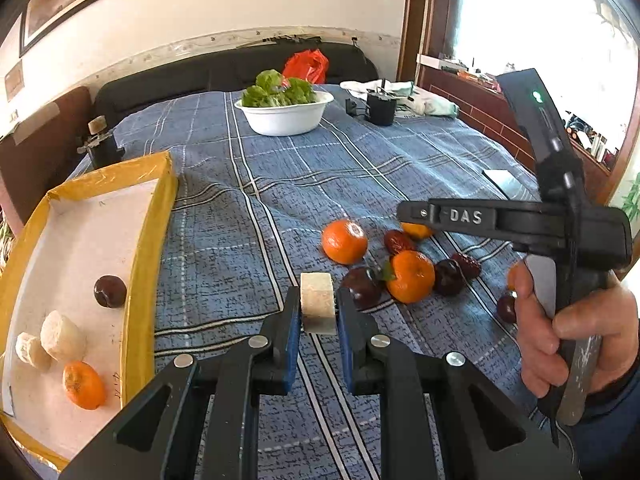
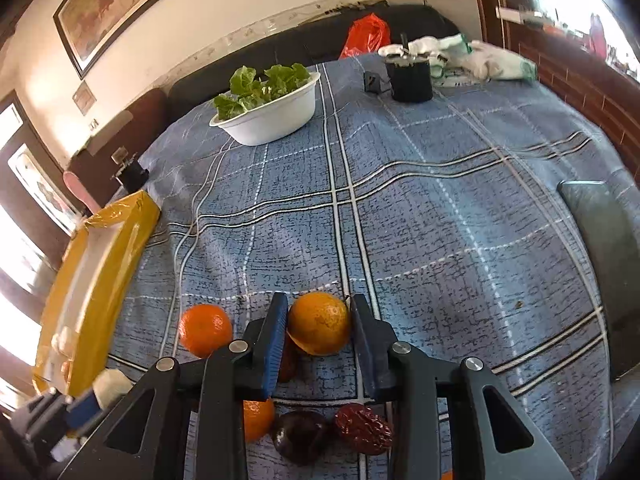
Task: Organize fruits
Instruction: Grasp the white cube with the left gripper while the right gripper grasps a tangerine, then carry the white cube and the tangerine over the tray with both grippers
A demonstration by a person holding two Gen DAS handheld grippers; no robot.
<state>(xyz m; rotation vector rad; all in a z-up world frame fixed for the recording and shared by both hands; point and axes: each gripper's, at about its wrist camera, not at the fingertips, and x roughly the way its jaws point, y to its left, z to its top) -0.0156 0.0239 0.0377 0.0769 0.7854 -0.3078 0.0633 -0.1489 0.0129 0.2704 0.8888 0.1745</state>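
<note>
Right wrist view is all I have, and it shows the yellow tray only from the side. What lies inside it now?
Observer: Four things lie in the yellow tray: a dark plum, two pale cylindrical pieces and one mandarin.
Operator: The left gripper is only a blur for me. Does it hold something?
Observer: Yes. The left gripper is shut on another pale piece, over the blue checked cloth, not yet over the tray.
Operator: Is any fruit hidden near the right hand?
Observer: A second dark plum lies on the cloth just beside the right hand.
</note>
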